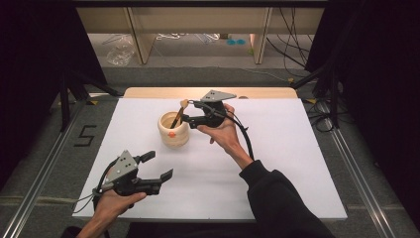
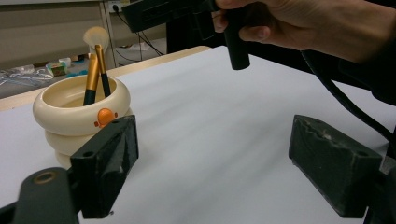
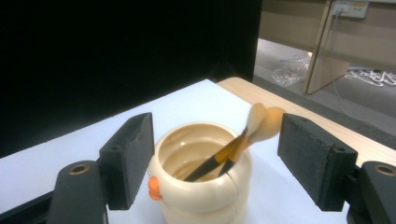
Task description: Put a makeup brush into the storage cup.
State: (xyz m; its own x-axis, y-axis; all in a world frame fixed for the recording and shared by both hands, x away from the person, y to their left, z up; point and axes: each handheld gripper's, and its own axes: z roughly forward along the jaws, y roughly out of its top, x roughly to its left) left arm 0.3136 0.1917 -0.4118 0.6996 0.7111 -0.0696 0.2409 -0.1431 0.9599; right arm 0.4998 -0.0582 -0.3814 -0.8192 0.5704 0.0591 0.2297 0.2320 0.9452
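My right hand-held gripper (image 1: 190, 112), jaws apart and holding nothing, sits just right of the cream pot (image 1: 174, 130); its two brushes (image 3: 236, 147) lean toward upper right.

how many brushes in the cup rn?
2. Both gold-and-black makeup brushes stand bristles-up in the cream ribbed ceramic cup, leaning together on its rim; one pale-tipped, one orange-tipped. Any shorter ones lying inside would be hidden.
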